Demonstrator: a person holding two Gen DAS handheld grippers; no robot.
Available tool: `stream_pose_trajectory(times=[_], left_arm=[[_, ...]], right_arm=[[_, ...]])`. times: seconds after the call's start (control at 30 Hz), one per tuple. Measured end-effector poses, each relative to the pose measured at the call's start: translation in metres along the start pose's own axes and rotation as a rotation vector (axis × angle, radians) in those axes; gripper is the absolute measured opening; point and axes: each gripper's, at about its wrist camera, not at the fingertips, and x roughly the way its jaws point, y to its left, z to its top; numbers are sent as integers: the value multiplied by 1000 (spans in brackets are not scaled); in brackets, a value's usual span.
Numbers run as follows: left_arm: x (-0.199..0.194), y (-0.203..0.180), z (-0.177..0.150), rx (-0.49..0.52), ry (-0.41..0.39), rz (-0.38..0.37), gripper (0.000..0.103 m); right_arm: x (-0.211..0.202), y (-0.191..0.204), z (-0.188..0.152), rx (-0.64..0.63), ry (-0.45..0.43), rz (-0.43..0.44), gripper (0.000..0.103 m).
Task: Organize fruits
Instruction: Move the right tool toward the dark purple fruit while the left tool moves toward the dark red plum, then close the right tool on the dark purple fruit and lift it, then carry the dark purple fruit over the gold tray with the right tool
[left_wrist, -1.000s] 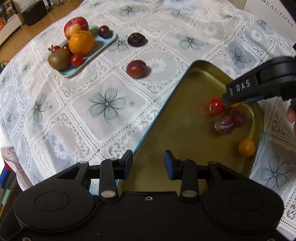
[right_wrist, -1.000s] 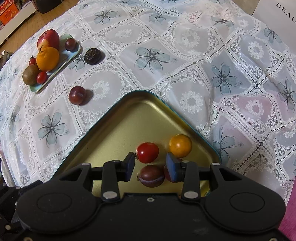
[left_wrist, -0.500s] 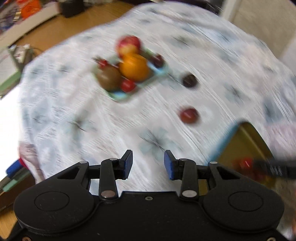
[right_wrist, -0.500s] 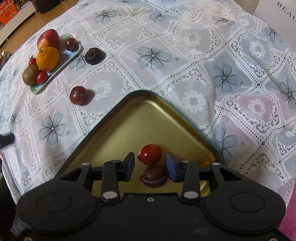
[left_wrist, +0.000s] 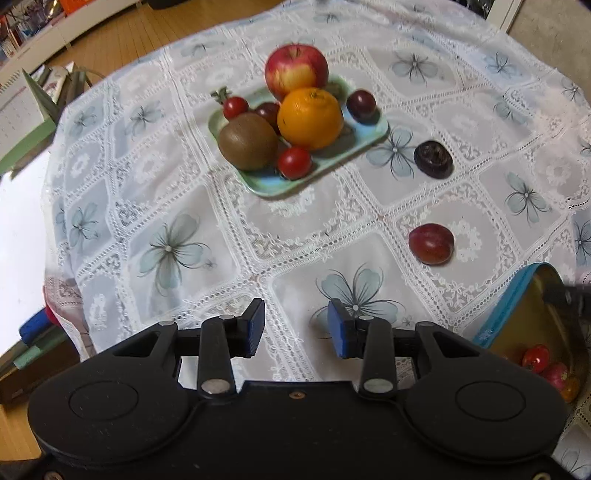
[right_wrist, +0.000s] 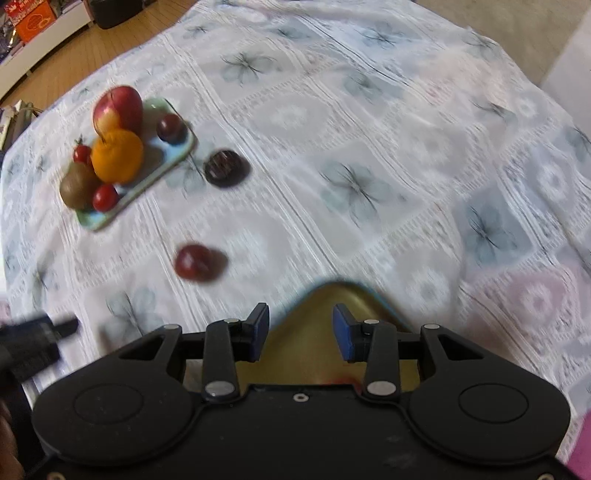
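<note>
1. Left wrist view: the left gripper (left_wrist: 295, 326) hangs over bare tablecloth (left_wrist: 184, 206) with its blue pads spread wide and nothing between them.
2. The loose plum (left_wrist: 431, 243) lies on the cloth ahead of these tongs and to their right, well apart from them, between the small green tray (left_wrist: 365, 138) at the far side and the gold tin (left_wrist: 532, 317) at the near right.
3. The plum is dark red, smooth and glossy, slightly oval; its long axis runs roughly left to right across this view, so pads closing sideways would meet its ends unless the wrist turns.
4. A darker, wrinkled fruit (left_wrist: 433, 159) sits alone farther off, just right of the green tray, which holds an apple (left_wrist: 296, 70), an orange (left_wrist: 310, 117), a kiwi (left_wrist: 247, 141) and several small red and dark fruits.
5. In the right wrist view, which is blurred, the right gripper (right_wrist: 301, 332) is also spread and empty, poised over the far corner of the gold tin (right_wrist: 343, 295); the plum (right_wrist: 194, 263) lies ahead and to its left.
6. Judged from both views, neither arm is clearly nearer; either could take the plum next, and which tray it belongs in I cannot tell.
7. A few small red fruits (left_wrist: 535, 358) rest in the tin's near right corner.
</note>
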Motion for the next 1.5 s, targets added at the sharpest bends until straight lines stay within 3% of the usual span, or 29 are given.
stream_pose_trajectory(times=[0.4, 0.57, 0.63, 0.73, 0.93, 1.07, 1.33, 1.5], left_arm=[[29, 7, 10, -68, 92, 6, 46], [32, 12, 13, -91, 108, -16, 46], [33, 15, 15, -104, 107, -16, 46], [34, 18, 17, -118, 106, -16, 46], [36, 14, 16, -96, 111, -19, 46], [33, 8, 13, -67, 88, -12, 46], [29, -14, 3, 13, 52, -22, 46], [30, -28, -3, 53, 49, -52, 46]], right_arm=[[65, 53, 90, 10, -60, 35, 41], [93, 67, 106, 39, -44, 64, 43], [104, 70, 108, 48, -30, 48, 49], [120, 73, 109, 49, -19, 19, 50], [102, 70, 100, 23, -73, -23, 47], [73, 46, 85, 28, -94, -14, 47], [5, -9, 28, 39, -107, -14, 47], [-21, -32, -9, 84, -61, 5, 47]])
